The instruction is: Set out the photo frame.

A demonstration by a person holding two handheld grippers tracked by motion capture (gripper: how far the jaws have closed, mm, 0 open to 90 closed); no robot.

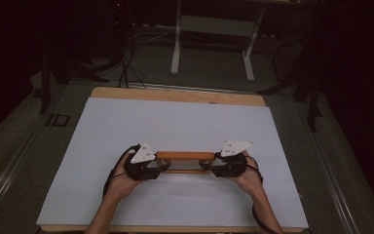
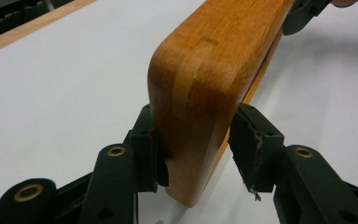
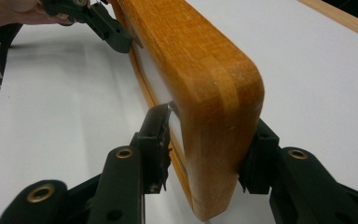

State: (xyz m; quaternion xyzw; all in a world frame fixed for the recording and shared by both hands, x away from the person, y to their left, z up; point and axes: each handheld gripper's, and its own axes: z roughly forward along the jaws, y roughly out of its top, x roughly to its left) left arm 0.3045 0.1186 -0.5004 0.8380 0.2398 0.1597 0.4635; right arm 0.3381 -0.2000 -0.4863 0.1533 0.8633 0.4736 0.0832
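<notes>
white table sheet (image 1: 175,122), wooden table edge (image 1: 175,94), metal stand (image 1: 214,29)

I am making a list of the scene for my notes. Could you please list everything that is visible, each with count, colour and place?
frame: 1, orange-brown wood, upright on its edge at table centre, between the two grippers
sheet: 1, white, covering the table
table: 1, wooden, edge visible at far side
stand: 1, white, on floor behind table
left gripper: 1, black, at frame's left end
right gripper: 1, black, at frame's right end
hands: 2, holding the grippers
</notes>
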